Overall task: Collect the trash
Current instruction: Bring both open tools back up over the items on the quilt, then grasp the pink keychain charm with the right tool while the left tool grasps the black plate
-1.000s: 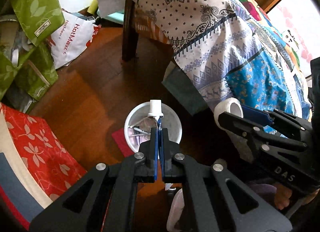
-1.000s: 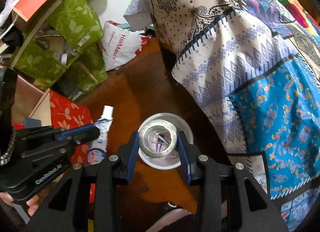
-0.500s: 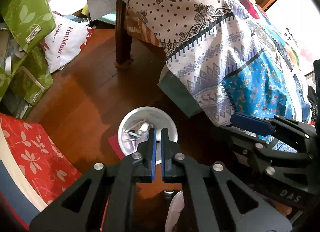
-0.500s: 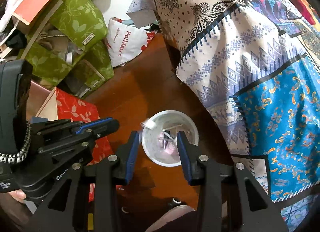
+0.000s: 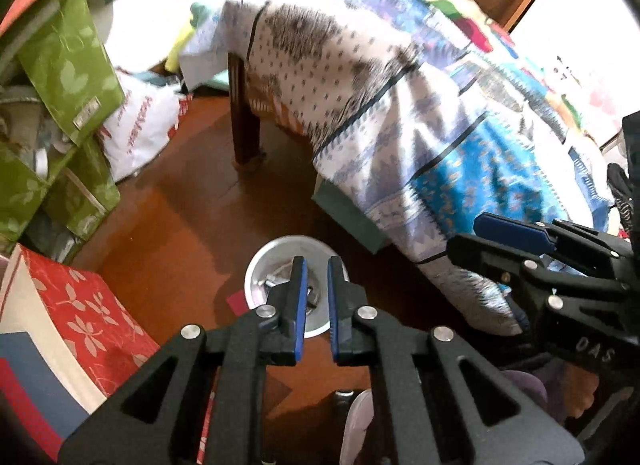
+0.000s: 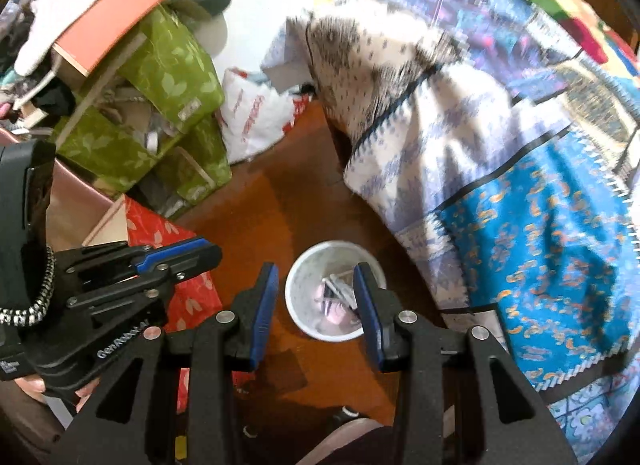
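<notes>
A small white bin [image 5: 297,241] stands on the wooden floor with bits of trash lying in it. In the left wrist view my left gripper [image 5: 316,277] hangs above the bin. Its jaws are opening to a narrow gap and nothing is between them. My right gripper [image 6: 316,277] hovers over the same bin [image 6: 334,245], open and empty, its blue pads framing the rim. Each gripper shows in the other's view: the right gripper [image 5: 516,233] at the right, the left gripper [image 6: 176,257] at the left. The views are motion blurred.
A bed under a patterned quilt [image 5: 400,113] fills the right, its dark wooden leg [image 5: 244,137] beyond the bin. Green leaf-print bags [image 6: 168,77], a white plastic bag [image 6: 256,121] and a red floral box [image 5: 84,305] crowd the left. A shoe [image 5: 356,425] shows at the bottom.
A second ago the left gripper was shut on a tube and the right held a tape roll. Both items dropped into the bin, and both grippers have risen above it.
</notes>
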